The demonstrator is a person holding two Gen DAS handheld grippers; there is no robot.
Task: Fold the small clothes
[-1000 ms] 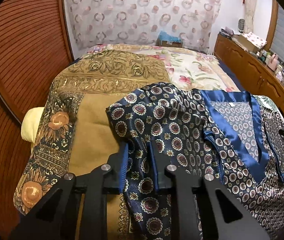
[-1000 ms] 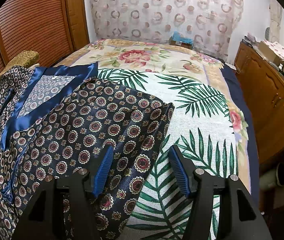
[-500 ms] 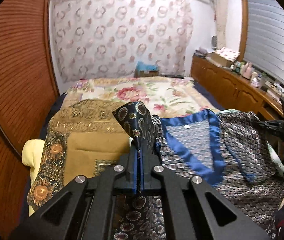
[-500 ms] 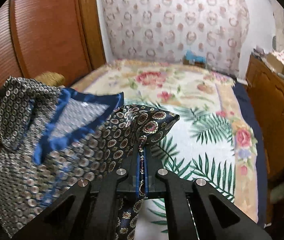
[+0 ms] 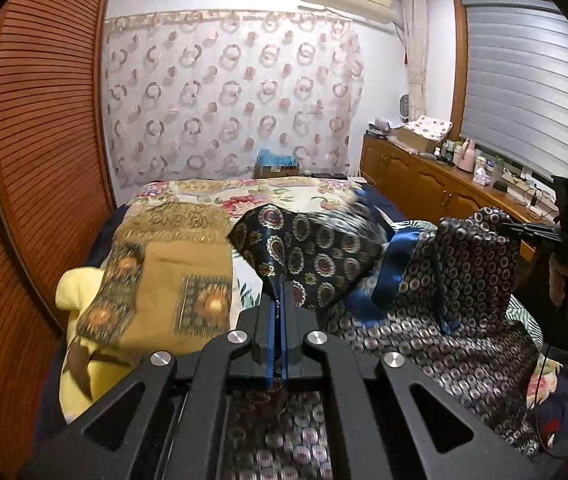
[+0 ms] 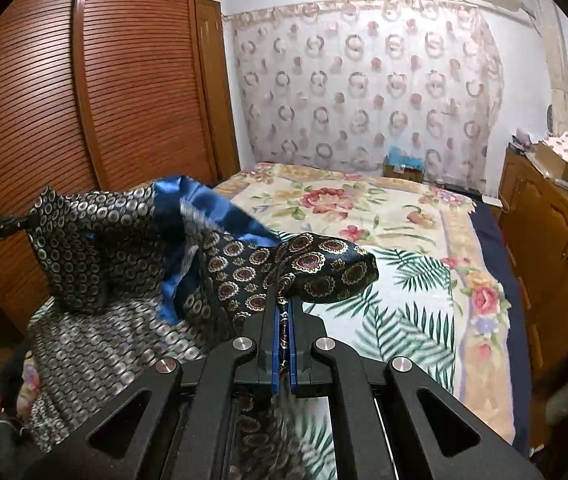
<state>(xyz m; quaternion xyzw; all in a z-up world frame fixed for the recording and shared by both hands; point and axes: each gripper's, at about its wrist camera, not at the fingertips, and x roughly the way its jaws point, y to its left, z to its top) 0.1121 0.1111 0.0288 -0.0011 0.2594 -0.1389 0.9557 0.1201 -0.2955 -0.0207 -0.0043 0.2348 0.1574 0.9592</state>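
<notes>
left tool (image 5: pixel 277 300) pinching garment (image 5: pixel 316 248) | right tool (image 6: pixel 283 308) same | bed (image 6: pixel 384 208) beneath

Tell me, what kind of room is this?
Most likely a bedroom in someone's home. There is a big bed with a flowery cover, a tall wooden slatted wardrobe, and a curtain with circle patterns behind the bed.

Ahead of my claw I see a bed with a floral bedspread (image 6: pixel 364 208), and on its left side lies a brown patterned blanket (image 5: pixel 164 268). Behind the bed hangs a curtain with rings (image 5: pixel 228 92). A louvered wooden wardrobe (image 6: pixel 124 80) stands left, a wooden sideboard (image 5: pixel 416 176) right.
</notes>
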